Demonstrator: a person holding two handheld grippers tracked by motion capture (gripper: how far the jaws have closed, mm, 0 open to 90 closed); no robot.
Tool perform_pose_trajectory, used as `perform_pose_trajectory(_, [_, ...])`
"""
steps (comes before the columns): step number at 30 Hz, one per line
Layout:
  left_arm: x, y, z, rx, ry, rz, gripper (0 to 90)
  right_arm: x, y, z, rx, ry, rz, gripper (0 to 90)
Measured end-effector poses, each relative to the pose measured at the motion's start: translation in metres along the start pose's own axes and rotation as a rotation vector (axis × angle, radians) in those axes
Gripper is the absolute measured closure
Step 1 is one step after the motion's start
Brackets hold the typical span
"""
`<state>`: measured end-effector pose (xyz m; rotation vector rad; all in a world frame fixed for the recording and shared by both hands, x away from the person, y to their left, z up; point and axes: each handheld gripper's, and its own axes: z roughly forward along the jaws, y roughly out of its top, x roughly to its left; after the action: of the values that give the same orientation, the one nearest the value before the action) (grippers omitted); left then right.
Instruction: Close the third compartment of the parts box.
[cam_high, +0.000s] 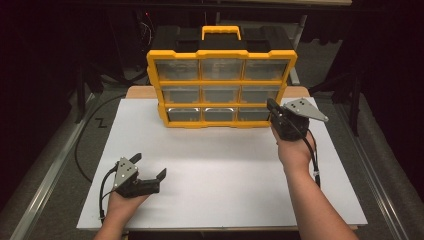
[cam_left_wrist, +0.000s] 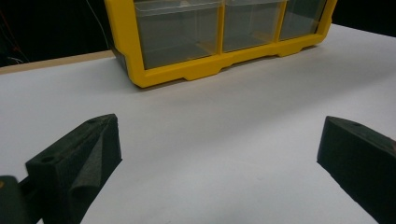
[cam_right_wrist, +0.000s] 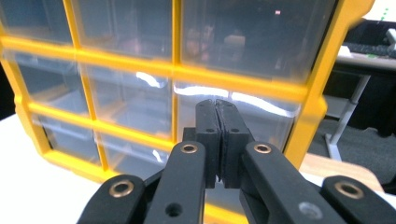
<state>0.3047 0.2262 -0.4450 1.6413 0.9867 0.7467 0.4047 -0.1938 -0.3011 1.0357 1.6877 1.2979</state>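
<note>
A yellow organiser (cam_high: 220, 82) with clear drawers in three rows stands upright at the back of the white board (cam_high: 215, 175). My right gripper (cam_high: 271, 104) is at its lower right corner. In the right gripper view the right gripper (cam_right_wrist: 218, 106) is shut, jaws pressed flat together with nothing seen between them, tips right at the top lip of a right-column drawer (cam_right_wrist: 261, 121) of the organiser (cam_right_wrist: 233, 79). My left gripper (cam_high: 148, 165) rests low at the front left of the board, open. The left gripper (cam_left_wrist: 219, 140) faces the organiser's bottom left corner (cam_left_wrist: 187, 70) from a distance, with bare board between its jaws.
The organiser has a yellow carry handle (cam_high: 221, 31) on its black top. The white board lies on a wooden table whose edge (cam_high: 140, 92) shows behind it. Dark floor, cables and table legs surround it. Bare board lies between the two grippers.
</note>
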Motion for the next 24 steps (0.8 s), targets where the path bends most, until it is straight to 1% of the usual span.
perform_pose_trajectory(6, [0.0,0.0,0.001,0.004,0.0,0.0,0.4,-0.002,-0.027,-0.001,0.037,0.008,0.006,90.0])
perform_pose_trajectory(12, [0.0,0.0,0.0,0.001,0.0,-0.002,0.4,-0.004,-0.056,-0.006,0.073,0.018,0.016,90.0])
perform_pose_trajectory(18, [0.0,0.0,0.0,0.0,0.002,-0.007,0.4,-0.006,-0.083,-0.018,0.112,0.024,0.015,90.0])
perform_pose_trajectory(24, [0.001,0.001,-0.002,-0.009,0.005,-0.013,0.5,-0.011,-0.105,-0.036,0.135,0.028,0.02,90.0])
